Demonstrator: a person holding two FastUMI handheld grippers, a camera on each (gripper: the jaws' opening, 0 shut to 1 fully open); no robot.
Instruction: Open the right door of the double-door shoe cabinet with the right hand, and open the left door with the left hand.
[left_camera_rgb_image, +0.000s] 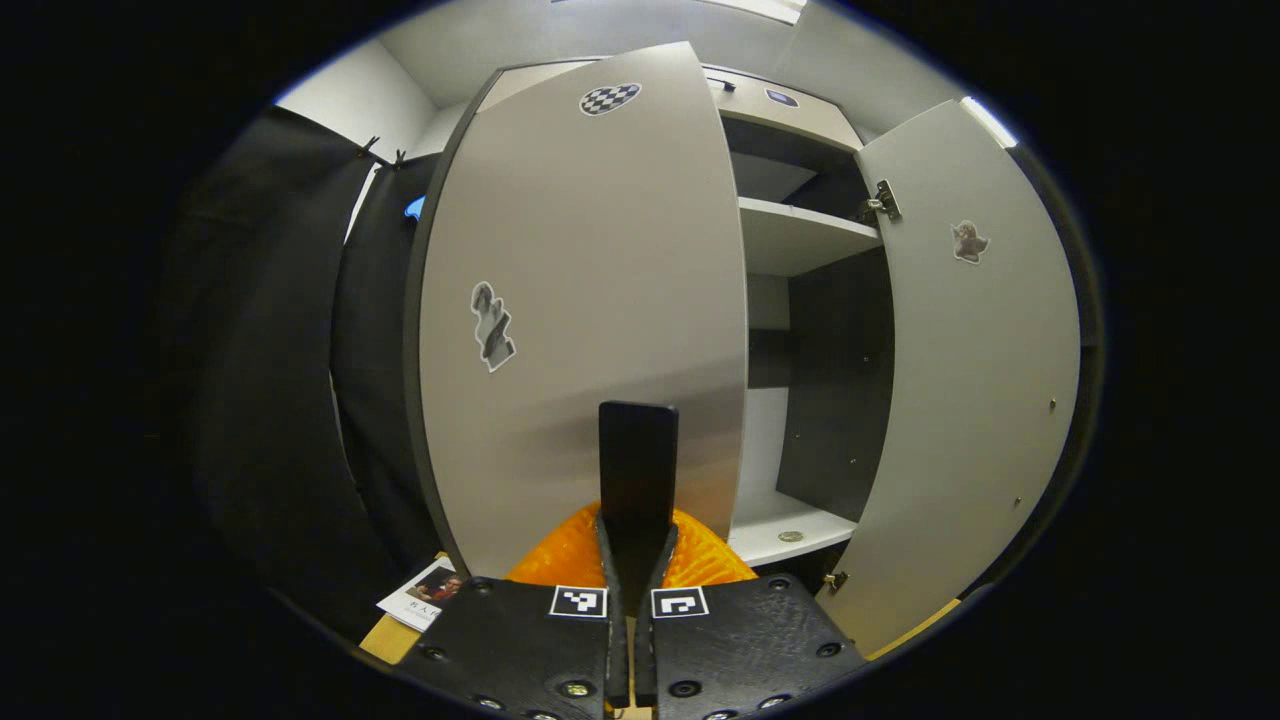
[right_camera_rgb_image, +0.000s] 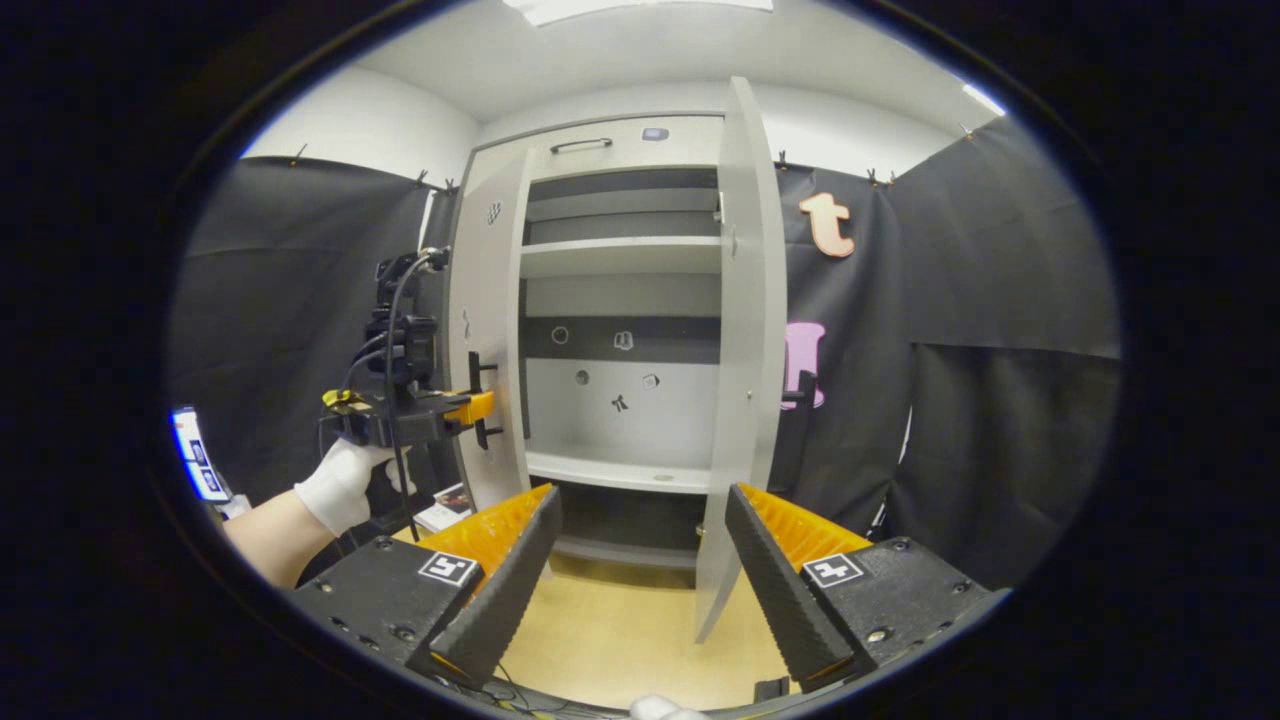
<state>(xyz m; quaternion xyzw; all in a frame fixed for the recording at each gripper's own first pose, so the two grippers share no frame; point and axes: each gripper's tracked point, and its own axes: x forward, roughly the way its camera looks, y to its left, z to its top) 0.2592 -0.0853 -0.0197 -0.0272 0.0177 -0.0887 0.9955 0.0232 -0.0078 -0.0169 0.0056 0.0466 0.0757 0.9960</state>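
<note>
In the left gripper view the grey left door (left_camera_rgb_image: 590, 300) stands partly swung out, right in front of me. Its dark upright handle (left_camera_rgb_image: 638, 450) sits between the fingers of my left gripper (left_camera_rgb_image: 637, 525), which is shut on it. The right door (left_camera_rgb_image: 970, 380) stands wide open. In the right gripper view a gloved hand (right_camera_rgb_image: 340, 480) holds the left gripper (right_camera_rgb_image: 470, 408) at the left door (right_camera_rgb_image: 495, 330). My right gripper (right_camera_rgb_image: 640, 575) hangs open and holds nothing, well back from the cabinet. The right door (right_camera_rgb_image: 745, 350) shows nearly edge-on.
Inside the cabinet are bare shelves (right_camera_rgb_image: 620, 255) and a back panel (right_camera_rgb_image: 620, 400) with small stickers. The floor (right_camera_rgb_image: 620, 630) in front is light wood. A printed card (left_camera_rgb_image: 425, 595) lies on it by the left door. A lit screen (right_camera_rgb_image: 195, 455) stands far left.
</note>
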